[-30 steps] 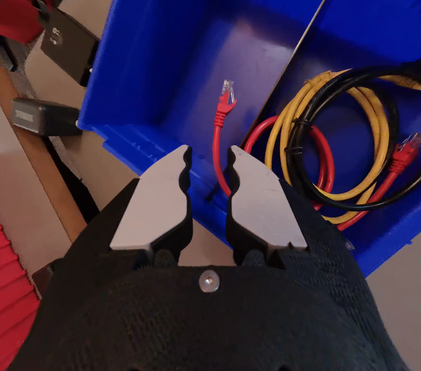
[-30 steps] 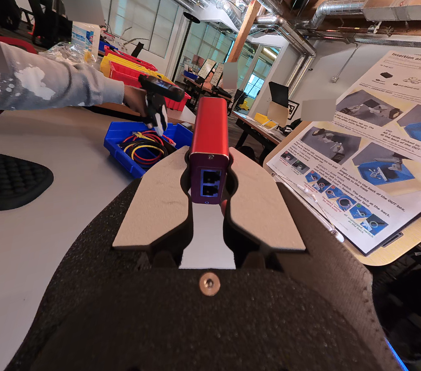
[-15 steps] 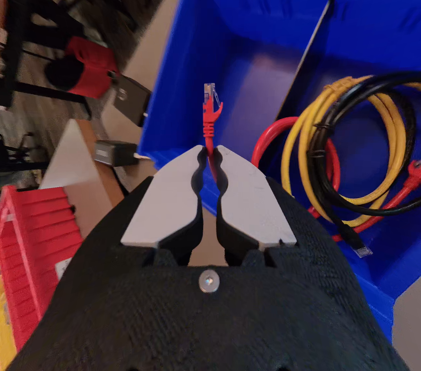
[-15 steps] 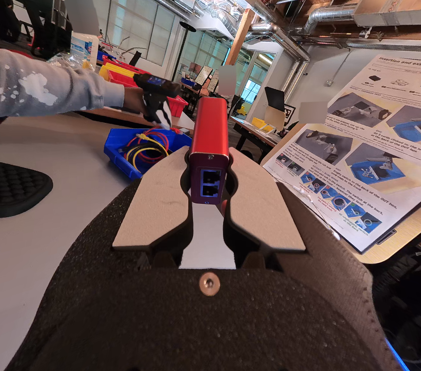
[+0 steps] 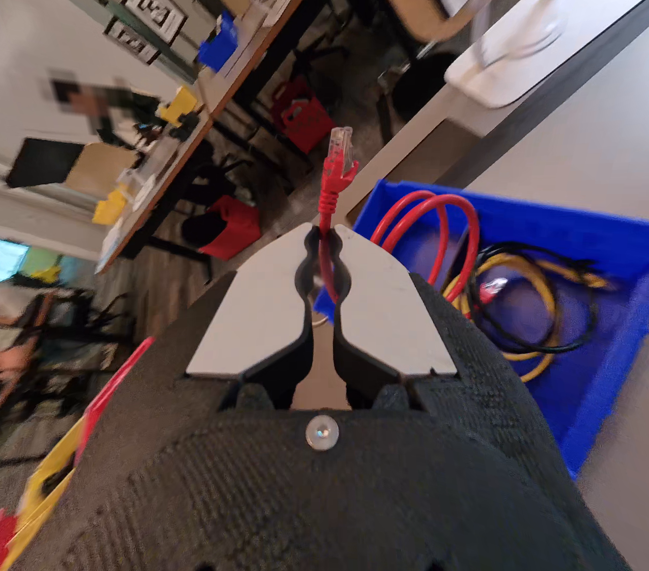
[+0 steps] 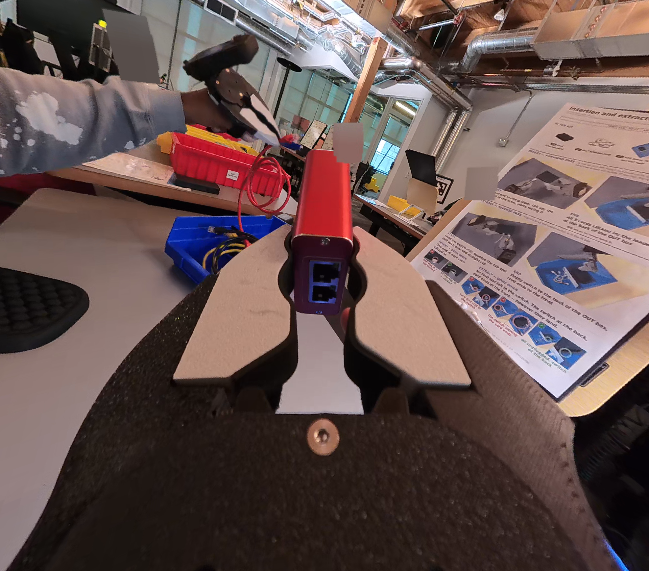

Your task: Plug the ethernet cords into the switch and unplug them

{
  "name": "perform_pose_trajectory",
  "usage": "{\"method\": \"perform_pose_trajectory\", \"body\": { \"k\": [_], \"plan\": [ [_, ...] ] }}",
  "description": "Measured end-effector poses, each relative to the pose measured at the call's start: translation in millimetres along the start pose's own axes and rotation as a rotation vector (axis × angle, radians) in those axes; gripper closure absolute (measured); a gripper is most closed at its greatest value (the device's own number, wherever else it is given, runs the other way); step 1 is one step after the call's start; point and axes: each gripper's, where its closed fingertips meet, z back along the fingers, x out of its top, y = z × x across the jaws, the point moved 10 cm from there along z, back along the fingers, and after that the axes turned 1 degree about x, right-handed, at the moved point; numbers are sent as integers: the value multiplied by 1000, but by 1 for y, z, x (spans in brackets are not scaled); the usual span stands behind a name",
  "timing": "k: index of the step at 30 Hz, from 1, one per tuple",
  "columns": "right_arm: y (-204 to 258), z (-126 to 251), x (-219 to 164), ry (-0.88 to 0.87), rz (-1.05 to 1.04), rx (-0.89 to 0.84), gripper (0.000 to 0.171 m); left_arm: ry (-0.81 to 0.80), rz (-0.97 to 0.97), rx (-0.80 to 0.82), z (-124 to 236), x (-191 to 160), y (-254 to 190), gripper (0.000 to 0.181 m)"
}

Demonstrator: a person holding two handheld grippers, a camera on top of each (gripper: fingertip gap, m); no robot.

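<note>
My left gripper is shut on a red ethernet cord. Its clear plug points forward beyond the fingertips, and the cord loops back down into the blue bin. My right gripper is shut on a red switch, held above the table with two empty ports facing the camera. In the right wrist view the left gripper is raised above the blue bin with the red cord hanging from it.
Yellow and black cords lie coiled in the blue bin. An instruction sheet stands at the right. A red bin sits on the table behind. A black mat lies at the left on the grey table.
My left gripper closed on the red cord and lifted it up out of the blue bin, swinging upward. The right gripper kept hold of the switch, nearly still.
</note>
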Motion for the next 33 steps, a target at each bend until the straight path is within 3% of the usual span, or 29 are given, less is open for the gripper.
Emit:
{"method": "perform_pose_trajectory", "body": {
  "k": [1,4,9,12,18,28,33],
  "plan": [
    [0,0,0,-3,-2,0,145,-41,36,-55,3,4,-3,175],
    [0,1,1,-7,-5,2,145,-113,135,-210,2,8,-17,174],
    [1,0,-1,0,-4,3,145,-149,210,-296,-15,-3,-37,174],
    [-1,1,-2,-1,-10,-1,145,-211,269,-284,-15,-5,-32,174],
    [-4,0,-7,-7,-38,-1,145,-330,276,-101,19,13,8,175],
    [-2,0,-4,-11,-33,5,145,-245,148,64,41,31,17,175],
    [-2,-1,-5,-8,-34,6,145,-46,-178,16,26,34,-18,175]
  ]
}}
